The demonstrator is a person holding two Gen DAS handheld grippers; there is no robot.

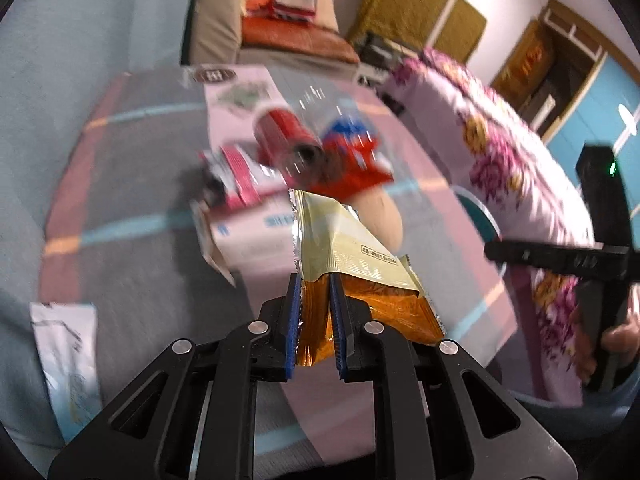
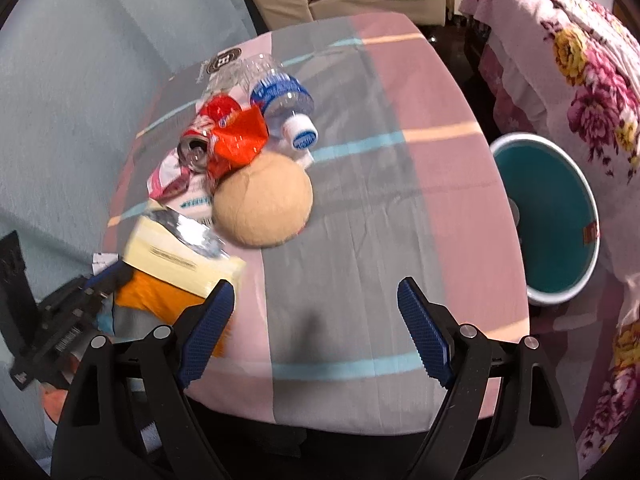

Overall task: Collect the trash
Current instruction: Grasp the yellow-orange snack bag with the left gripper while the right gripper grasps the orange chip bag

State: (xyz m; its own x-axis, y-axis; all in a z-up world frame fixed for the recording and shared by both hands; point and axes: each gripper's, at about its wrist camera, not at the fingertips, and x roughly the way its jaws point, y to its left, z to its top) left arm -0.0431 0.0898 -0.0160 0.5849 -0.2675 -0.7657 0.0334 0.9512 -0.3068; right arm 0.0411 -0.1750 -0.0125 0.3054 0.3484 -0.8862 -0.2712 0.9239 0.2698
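The left gripper (image 1: 314, 292) is clamped on the yellow-orange wrapper (image 1: 352, 256) by its lower edge, above the table (image 2: 400, 208). The right gripper (image 2: 316, 320) stands released and empty. The bin (image 2: 552, 216) sits beside the table, far right. Risk: the slick foil slips from an edge-only hold during transfer.

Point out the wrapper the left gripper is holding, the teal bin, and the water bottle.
Wrapper (image 1: 344, 248): left wrist view, on its pale yellow panel.
Teal bin (image 2: 548, 216): right wrist view, on its inner wall.
Water bottle (image 2: 280, 90): right wrist view, on its blue label.
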